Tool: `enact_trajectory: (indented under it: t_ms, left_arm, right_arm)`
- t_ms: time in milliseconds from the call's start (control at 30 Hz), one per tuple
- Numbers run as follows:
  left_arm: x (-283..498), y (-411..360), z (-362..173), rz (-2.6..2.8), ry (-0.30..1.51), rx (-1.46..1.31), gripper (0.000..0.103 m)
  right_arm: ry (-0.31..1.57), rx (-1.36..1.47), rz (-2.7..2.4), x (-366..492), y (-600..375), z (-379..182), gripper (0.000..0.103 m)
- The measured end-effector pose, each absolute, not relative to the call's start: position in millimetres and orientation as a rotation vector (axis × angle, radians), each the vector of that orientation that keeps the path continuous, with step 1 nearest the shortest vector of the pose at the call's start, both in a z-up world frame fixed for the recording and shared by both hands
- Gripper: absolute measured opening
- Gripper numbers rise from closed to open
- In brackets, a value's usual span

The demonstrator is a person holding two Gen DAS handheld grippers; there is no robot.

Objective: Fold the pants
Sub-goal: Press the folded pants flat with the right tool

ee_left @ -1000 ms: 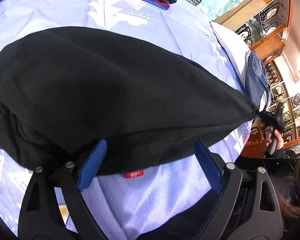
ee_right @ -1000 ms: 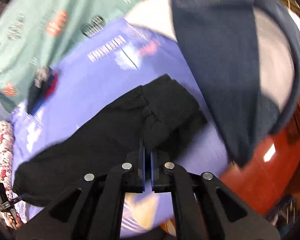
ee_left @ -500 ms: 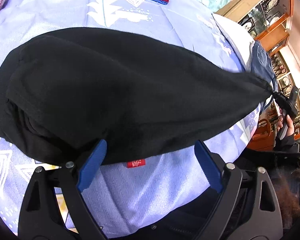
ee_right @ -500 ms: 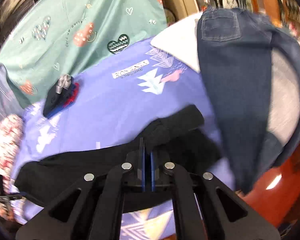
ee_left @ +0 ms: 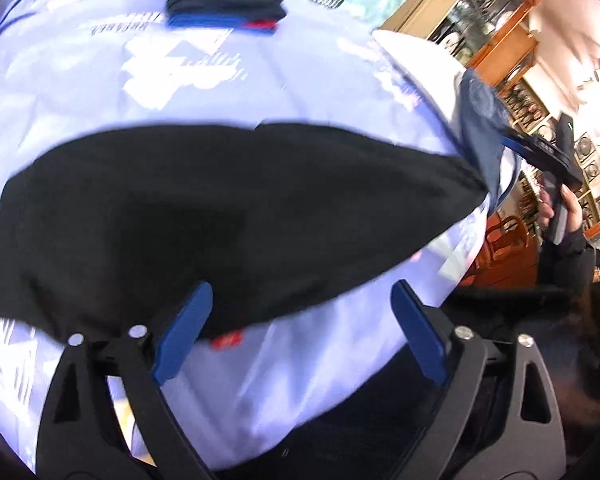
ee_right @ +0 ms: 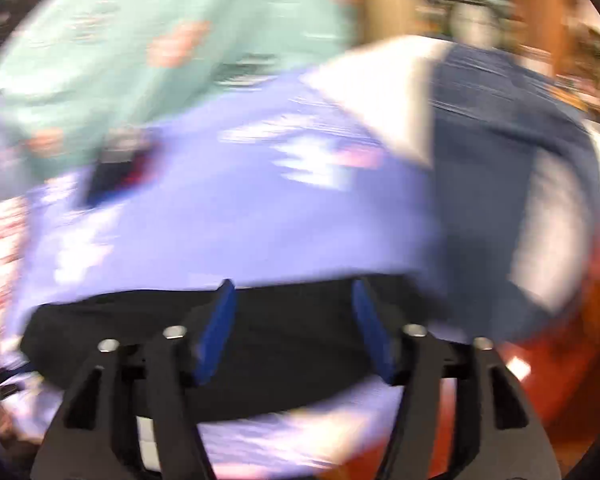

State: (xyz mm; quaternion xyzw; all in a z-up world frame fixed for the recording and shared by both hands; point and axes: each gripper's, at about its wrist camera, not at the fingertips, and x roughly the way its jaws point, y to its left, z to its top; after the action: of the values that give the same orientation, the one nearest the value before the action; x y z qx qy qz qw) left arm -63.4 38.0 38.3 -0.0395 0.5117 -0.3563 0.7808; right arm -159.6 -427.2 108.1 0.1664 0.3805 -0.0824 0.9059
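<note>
The black pants (ee_left: pixel 204 216) lie folded lengthwise across the light purple bed sheet (ee_left: pixel 308 80). My left gripper (ee_left: pixel 300 320) is open at their near edge, its left finger against the cloth by a red label (ee_left: pixel 228 340). In the blurred right wrist view the pants (ee_right: pixel 292 344) lie as a dark band under my right gripper (ee_right: pixel 294 312), which is open and holds nothing. The right gripper also shows in the left wrist view (ee_left: pixel 548 156), held in a hand just off the pants' far end.
A stack of folded dark clothes (ee_left: pixel 220 0) sits at the far side of the bed. Blue jeans (ee_right: pixel 500 184) hang over a white pillow at the bed's right edge. Wooden cabinets (ee_left: pixel 480 20) and a teal cloth (ee_right: pixel 140 40) stand behind.
My right gripper has opened and let go of the pants' end, which has dropped onto the bed. Both cameras are moving; my left gripper stays open.
</note>
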Motion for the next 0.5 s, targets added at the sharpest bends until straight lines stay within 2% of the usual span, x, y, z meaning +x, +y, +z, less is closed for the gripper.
enact_trajectory:
  t_ms: [100,133,167,200,367,500]
  left_arm:
    - [-52.1,17.5,12.3,-0.755,1.173,-0.067,0.098]
    - [-51.0,13.3,-1.0,-0.736,1.216,-0.059,0.098]
    - [-50.1,10.6,-11.8,-0.724,1.246,-0.053,0.098]
    - [-54.2,10.8,-13.4,-0.721,1.216,-0.043,0.098]
    - [-59.0,23.3,-12.7,-0.718,1.194,-0.113,0.098]
    - [-61.1,27.8,-12.4,-0.724,1.185,-0.127,0.098]
  right_arm:
    - [0.866,0.325,0.174,-80.0,-350.3,104.1,0.063]
    - [0.907,0.315,0.274,-56.3,-323.7,98.0,0.059]
    - [0.971,0.290,0.374,-27.2,-290.3,87.2,0.047]
    - [1.030,0.263,0.436,-2.3,-265.4,74.4,0.041]
    - [1.197,0.145,0.597,74.4,-167.9,26.2,0.041]
    - [1.268,0.058,0.622,93.2,-138.7,11.9,0.041]
